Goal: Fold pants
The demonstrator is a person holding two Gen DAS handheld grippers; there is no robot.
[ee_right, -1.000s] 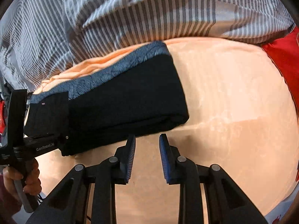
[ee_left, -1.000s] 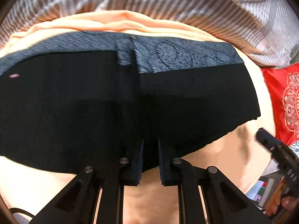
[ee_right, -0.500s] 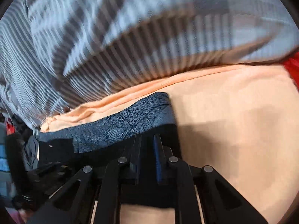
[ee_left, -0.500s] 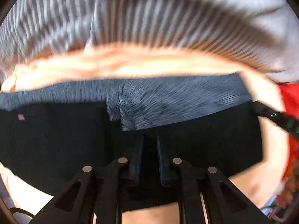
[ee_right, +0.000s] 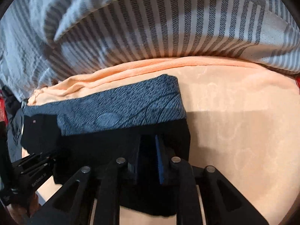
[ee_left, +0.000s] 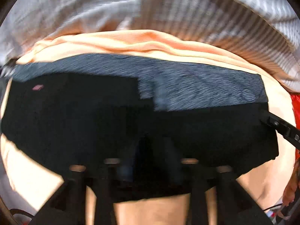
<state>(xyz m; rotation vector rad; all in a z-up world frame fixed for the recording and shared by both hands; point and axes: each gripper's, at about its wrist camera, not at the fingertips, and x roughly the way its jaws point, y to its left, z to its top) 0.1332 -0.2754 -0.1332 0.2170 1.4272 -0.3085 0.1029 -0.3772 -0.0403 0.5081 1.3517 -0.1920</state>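
Note:
The folded black pants [ee_left: 93, 123] with a grey-blue patterned waistband [ee_left: 196, 91] lie across a peach blanket [ee_left: 150, 43]. My left gripper [ee_left: 151, 150] points down onto the middle of their near half. It is blurred, its jaws are opening, and the dark cloth under them is not pinched. My right gripper [ee_right: 149, 140] rests on the right end of the pants [ee_right: 105, 146]. Its jaws stand a narrow gap apart and are opening, with black cloth under the tips. Each gripper also shows in the other's view: the right gripper's fingers [ee_left: 281, 129] at the edge, the left gripper's body [ee_right: 33, 170] at the lower left.
A grey-and-white striped duvet [ee_right: 168, 28] is heaped along the far side of the blanket. A red patterned cloth [ee_left: 296, 108] lies off its right edge. Bare peach blanket [ee_right: 243, 131] stretches to the right of the pants. A hand [ee_right: 20, 206] holds the left gripper.
The left jaws have gone from shut to spread apart over the pants. The right gripper has moved from the bare blanket onto the pants' right end, with its jaws narrower than a second ago.

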